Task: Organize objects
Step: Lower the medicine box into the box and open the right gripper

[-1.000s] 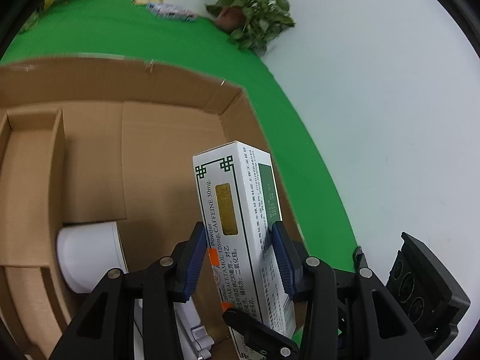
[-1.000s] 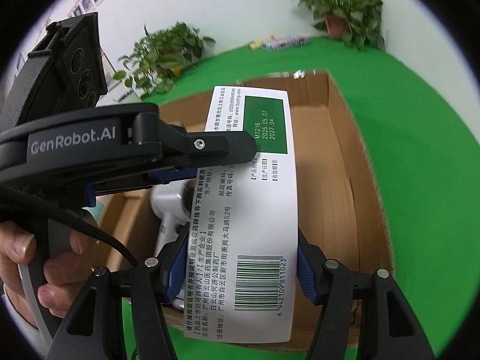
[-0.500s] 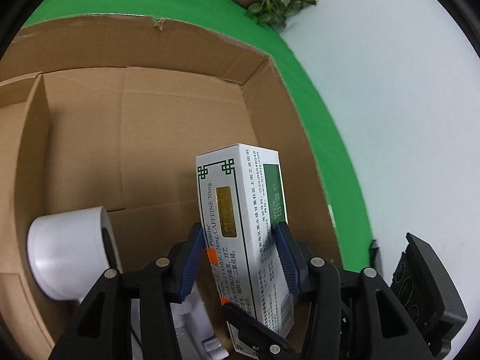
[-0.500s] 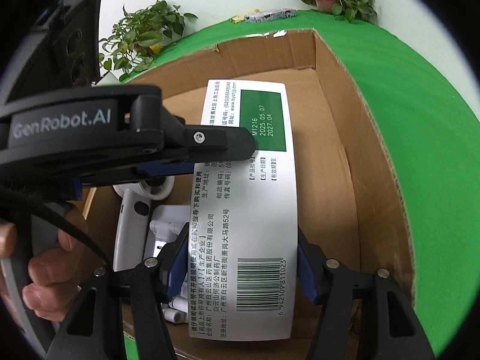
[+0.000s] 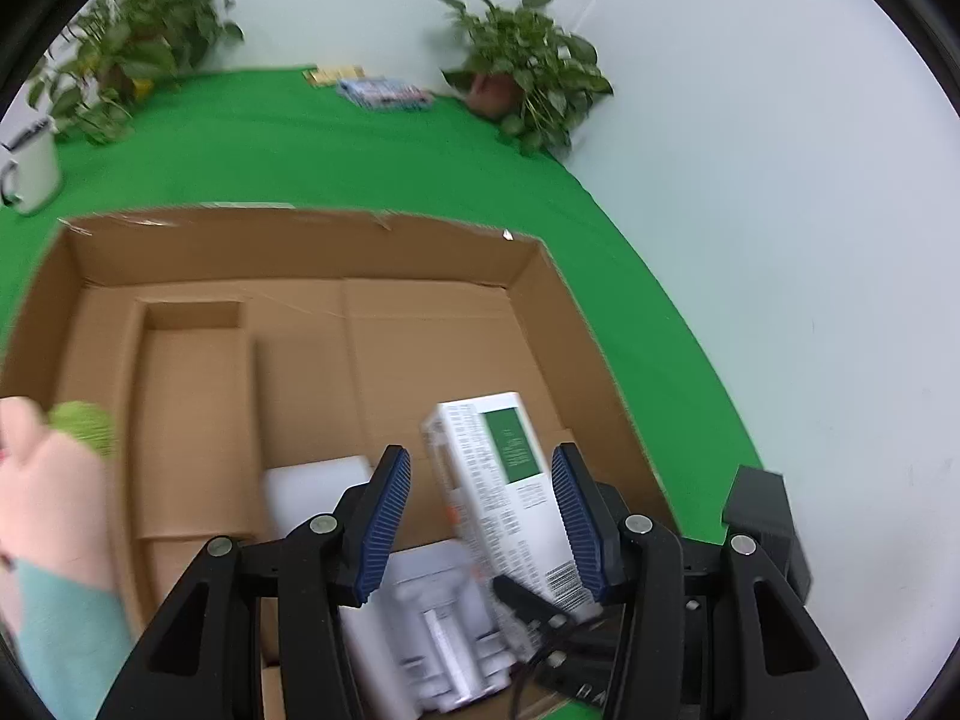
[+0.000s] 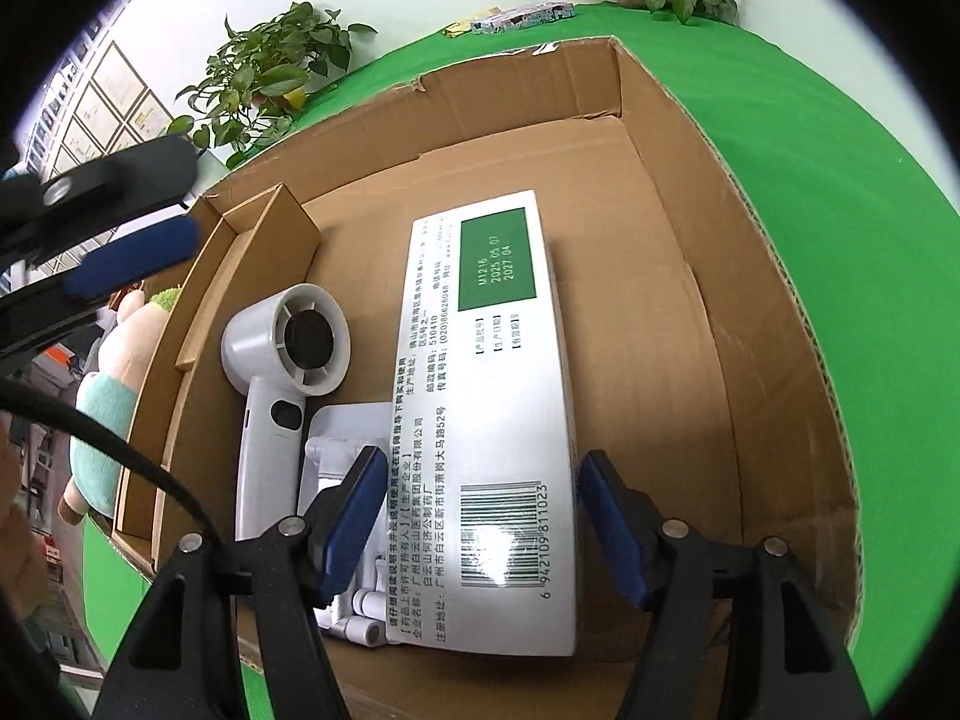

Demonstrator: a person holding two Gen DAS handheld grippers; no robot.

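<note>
A white medicine box (image 6: 489, 420) with a green label lies inside the cardboard box (image 6: 750, 312), leaning on a white plastic stand (image 6: 342, 450). It also shows in the left wrist view (image 5: 504, 492). My right gripper (image 6: 486, 519) is open, its blue pads either side of the medicine box with small gaps. My left gripper (image 5: 483, 519) is open and raised above the cardboard box (image 5: 300, 252), holding nothing.
A white handheld fan (image 6: 282, 372) lies in the box beside a cardboard divider (image 6: 258, 264). A plush toy (image 6: 108, 396) sits outside its left wall. Potted plants (image 5: 522, 72), a white mug (image 5: 30, 168) and packets (image 5: 384, 93) stand on the green table.
Both grippers held the medicine box upright and lowered it into the cardboard box. Now both have opened; the box lies inside, and the left gripper has pulled back and up.
</note>
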